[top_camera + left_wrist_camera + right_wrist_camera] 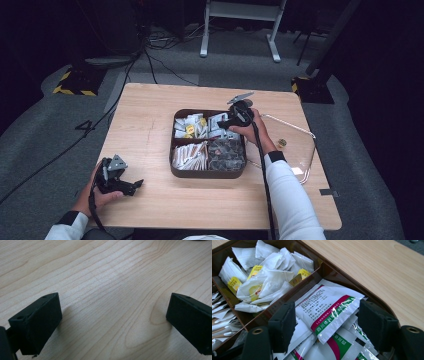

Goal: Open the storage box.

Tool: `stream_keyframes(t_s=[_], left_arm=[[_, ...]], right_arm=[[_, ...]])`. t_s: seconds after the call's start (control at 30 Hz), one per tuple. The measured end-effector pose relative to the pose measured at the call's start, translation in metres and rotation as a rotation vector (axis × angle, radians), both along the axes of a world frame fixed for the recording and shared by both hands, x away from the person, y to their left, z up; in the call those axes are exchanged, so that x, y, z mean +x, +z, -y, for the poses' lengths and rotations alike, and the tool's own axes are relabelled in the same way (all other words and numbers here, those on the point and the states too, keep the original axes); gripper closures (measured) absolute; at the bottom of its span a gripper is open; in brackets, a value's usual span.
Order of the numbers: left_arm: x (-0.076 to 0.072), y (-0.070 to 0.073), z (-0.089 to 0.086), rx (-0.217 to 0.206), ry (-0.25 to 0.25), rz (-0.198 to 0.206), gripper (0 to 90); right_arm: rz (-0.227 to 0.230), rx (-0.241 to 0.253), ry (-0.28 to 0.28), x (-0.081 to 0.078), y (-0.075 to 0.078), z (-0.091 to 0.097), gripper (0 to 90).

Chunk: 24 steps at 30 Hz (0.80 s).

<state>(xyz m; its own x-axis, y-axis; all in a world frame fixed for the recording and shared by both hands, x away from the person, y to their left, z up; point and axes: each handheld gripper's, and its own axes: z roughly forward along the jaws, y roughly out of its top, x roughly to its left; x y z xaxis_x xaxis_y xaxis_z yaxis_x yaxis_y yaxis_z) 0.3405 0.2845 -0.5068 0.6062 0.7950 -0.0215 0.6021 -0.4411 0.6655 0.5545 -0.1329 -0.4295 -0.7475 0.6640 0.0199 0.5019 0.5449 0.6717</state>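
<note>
While the right tongs point(327, 322) hover over the tray's point(207, 173) far right compartment, a sachet point(329, 310) lies between their parted jaws.
Its white, red and green top sits on the sachet pile, touching neither pad as far as I can tell; tea bags point(265, 277) fill the next compartment. Left tongs point(113, 322) rest spread wide over bare bench point(105, 277), well apart, near left.

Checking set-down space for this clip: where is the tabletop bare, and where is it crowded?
Bare wood runs left of the compartment tray, beyond the left gripper, and along the far edge. Crowded: the tray itself, the right gripper over its sachets, the clear lid alongside.
</note>
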Motion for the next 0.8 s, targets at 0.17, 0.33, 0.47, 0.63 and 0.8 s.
stream_keyframes(t_s=[0.17, 0.33, 0.47, 0.63, 0.8], left_arm=[[0.0, 0.0, 0.0, 0.002, 0.0, 0.001, 0.4], [0.0, 0.0, 0.0, 0.002, -0.001, 0.001, 0.4], [0.0, 0.0, 0.0, 0.002, -0.001, 0.001, 0.4], [0.0, 0.0, 0.0, 0.0, 0.0, 0.0, 0.4], [0.0, 0.0, 0.0, 0.0, 0.0, 0.0, 0.4]], right_arm=[[-0.02, -0.001, -0.008, 0.004, -0.007, -0.003, 30.2], [-0.007, -0.004, 0.001, 0.003, -0.007, -0.007, 29.5], [0.02, 0.002, 0.01, 0.001, 0.0, -0.008, 32.0], [0.013, 0.005, 0.04, -0.002, 0.002, -0.014, 34.8], [0.021, -0.014, -0.017, 0.001, 0.0, -0.009, 33.7]])
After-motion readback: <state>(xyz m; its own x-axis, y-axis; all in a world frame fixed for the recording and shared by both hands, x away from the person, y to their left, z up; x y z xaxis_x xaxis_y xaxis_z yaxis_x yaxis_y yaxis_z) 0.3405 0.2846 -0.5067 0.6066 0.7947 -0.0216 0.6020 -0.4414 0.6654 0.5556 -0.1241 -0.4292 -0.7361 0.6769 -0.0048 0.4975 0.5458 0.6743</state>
